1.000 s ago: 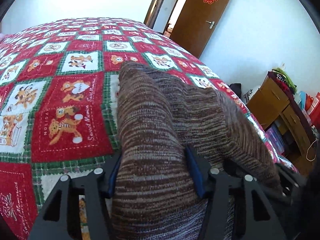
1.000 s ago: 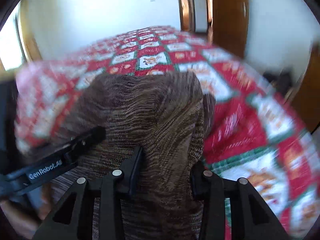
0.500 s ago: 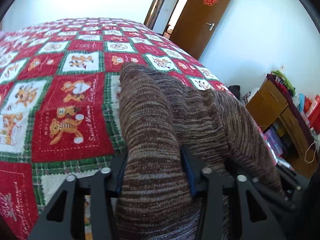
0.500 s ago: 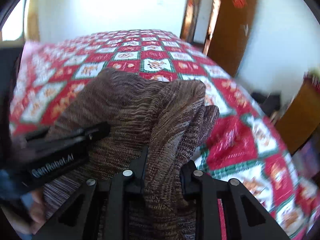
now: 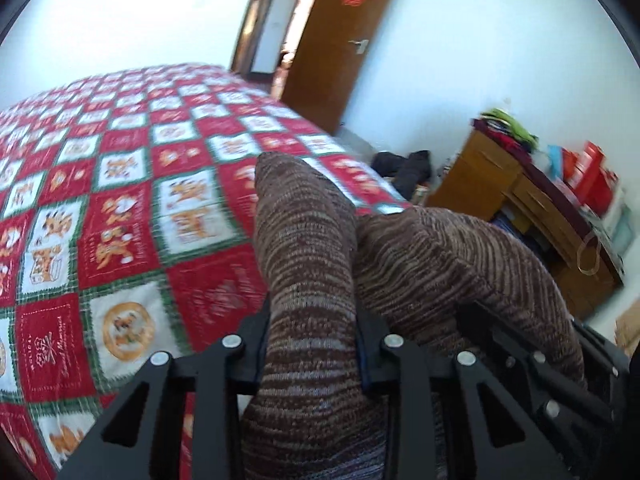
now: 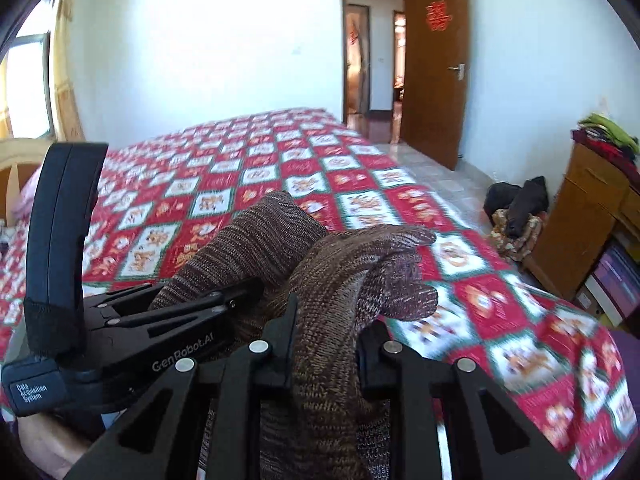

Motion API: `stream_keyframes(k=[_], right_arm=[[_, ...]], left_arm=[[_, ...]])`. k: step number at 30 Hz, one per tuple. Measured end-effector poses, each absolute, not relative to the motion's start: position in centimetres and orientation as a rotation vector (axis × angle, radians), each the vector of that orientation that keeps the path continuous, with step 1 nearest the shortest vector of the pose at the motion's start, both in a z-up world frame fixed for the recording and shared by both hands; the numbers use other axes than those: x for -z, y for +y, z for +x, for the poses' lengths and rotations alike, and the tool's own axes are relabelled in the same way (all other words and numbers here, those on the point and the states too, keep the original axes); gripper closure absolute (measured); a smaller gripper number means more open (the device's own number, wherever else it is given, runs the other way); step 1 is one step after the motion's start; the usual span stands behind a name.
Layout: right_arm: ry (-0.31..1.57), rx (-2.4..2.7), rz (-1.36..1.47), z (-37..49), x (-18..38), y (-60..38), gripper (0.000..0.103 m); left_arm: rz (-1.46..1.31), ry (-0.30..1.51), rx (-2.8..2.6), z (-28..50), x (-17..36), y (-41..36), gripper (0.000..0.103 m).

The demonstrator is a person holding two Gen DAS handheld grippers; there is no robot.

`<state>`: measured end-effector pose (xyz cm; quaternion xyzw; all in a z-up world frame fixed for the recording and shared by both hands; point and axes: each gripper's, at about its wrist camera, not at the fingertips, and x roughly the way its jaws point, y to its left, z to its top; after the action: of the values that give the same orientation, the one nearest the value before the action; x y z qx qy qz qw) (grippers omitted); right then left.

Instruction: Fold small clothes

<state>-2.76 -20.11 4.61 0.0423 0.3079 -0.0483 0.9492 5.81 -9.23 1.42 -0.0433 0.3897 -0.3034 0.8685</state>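
Nearest, left gripper [image 5: 314, 344], black and two-fingered, clamped on a bunched fold of the brown-and-white striped knit garment [image 5: 308, 264], jaws just closing further with the cloth squeezed between them. Alongside, right gripper [image 6: 326, 342], same black build, pinching another bunched fold of that knit garment [image 6: 340, 280], jaws narrow and pressed into the fabric. Garment raised above the red, white and green checked cartoon bedspread [image 6: 256, 168], spanning between both grippers, free end drooping forward. Beyond, to the right, wooden cabinet [image 6: 580, 216] topped with piled clothes; dark bundle [image 6: 516, 200] on the tiled floor. Farthest, brown door [image 6: 436, 68] standing open, red paper emblem on it.
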Motion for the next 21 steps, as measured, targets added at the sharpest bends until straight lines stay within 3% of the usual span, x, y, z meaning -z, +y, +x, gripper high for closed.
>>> stream_keyframes(k=[10,21], right_arm=[[0.566,0.236,0.124,-10.3,-6.5,-27.1,0.08],[0.708,0.293,0.268,-11.0,1.0,-35.0,0.08]], left_arm=[[-0.084,0.805,0.758,1.3,-2.5,-16.8,0.07],[0.021,0.924,0.678,0.5,3.3,-22.3,0.067]])
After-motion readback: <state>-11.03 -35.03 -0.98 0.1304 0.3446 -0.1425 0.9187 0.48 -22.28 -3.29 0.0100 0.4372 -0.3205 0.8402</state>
